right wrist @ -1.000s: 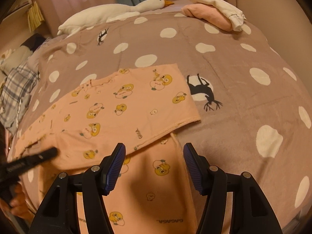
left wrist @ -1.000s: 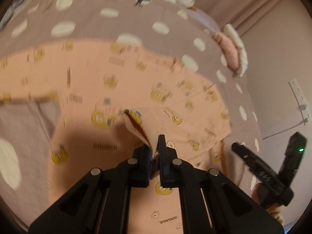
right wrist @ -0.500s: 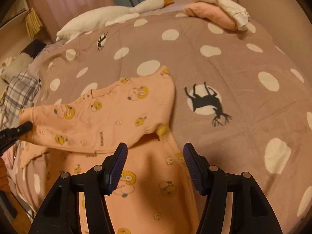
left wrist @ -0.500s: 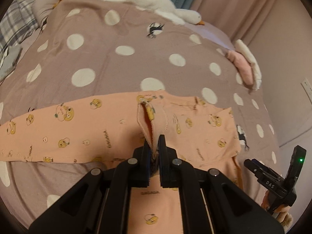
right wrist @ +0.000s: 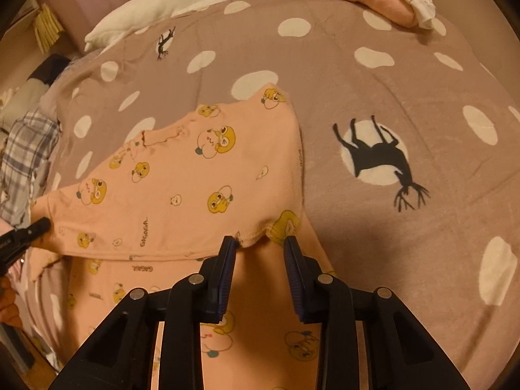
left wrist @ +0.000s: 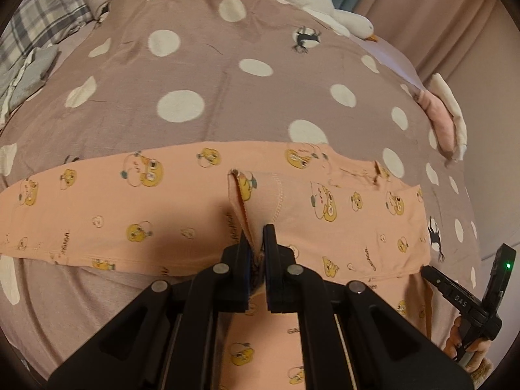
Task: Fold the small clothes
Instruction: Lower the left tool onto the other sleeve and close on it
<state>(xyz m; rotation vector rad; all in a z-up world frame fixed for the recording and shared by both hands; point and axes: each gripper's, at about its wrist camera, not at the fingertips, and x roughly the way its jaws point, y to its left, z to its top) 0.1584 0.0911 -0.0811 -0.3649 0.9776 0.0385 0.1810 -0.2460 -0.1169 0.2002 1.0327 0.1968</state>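
Left wrist view: left tongs (left wrist: 256, 240) pinch a bunched hem of the pajama (left wrist: 162, 208), which lies spread on the bed (left wrist: 201, 65). Right wrist view adds what that one hides: right tongs (right wrist: 260, 243) spread apart, a pajama corner (right wrist: 256, 227) between them, unpinched, beside a deer print (right wrist: 380, 159).

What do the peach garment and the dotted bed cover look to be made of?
Peach garment: thin matte knit, probably cotton jersey; it drapes limply and shows a stitched hem at the left gripper. Dotted bed cover: matte brown, slightly fuzzy, perhaps brushed fleece or flannel; the weave is too blurred to tell.
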